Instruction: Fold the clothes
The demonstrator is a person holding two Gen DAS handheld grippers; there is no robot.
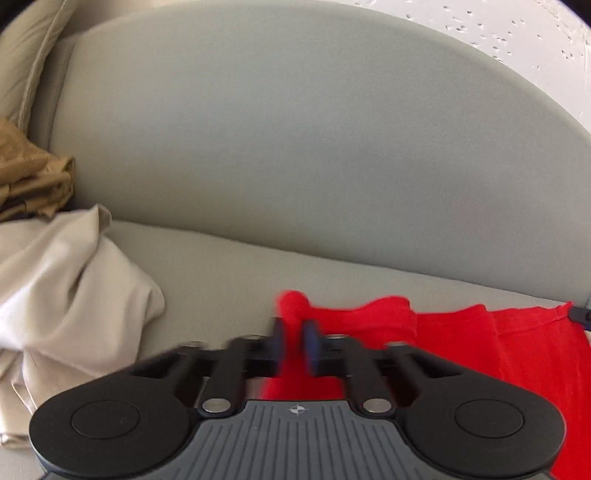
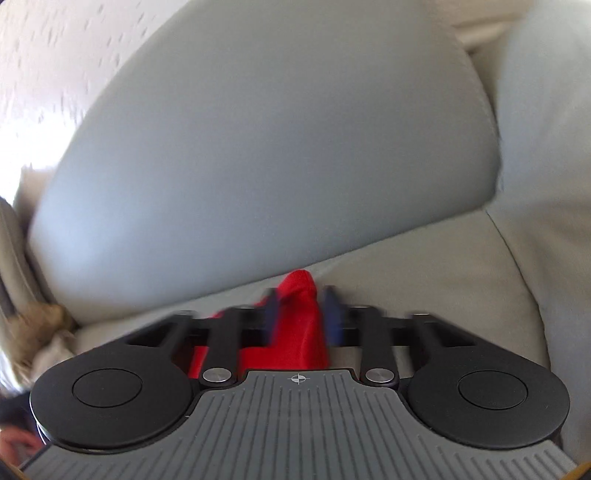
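Observation:
A red garment (image 1: 461, 343) lies spread on the grey sofa seat (image 1: 221, 266), running off to the right in the left wrist view. One bunched corner of it sticks up between the blue pads of my left gripper (image 1: 293, 343), whose jaws are pinched close on the cloth. In the right wrist view another bunched fold of the red garment (image 2: 299, 288) stands up between the pads of my right gripper (image 2: 301, 317), filling the narrow gap. Both views are motion-blurred. The rest of the garment is hidden under the gripper bodies.
A crumpled beige cloth (image 1: 74, 295) and a brown crumpled heap (image 1: 29, 177) lie at the left end of the seat. The grey back cushion (image 1: 295, 129) rises just behind. A second cushion (image 2: 546, 147) closes off the right. A textured white wall (image 1: 517, 29) stands behind.

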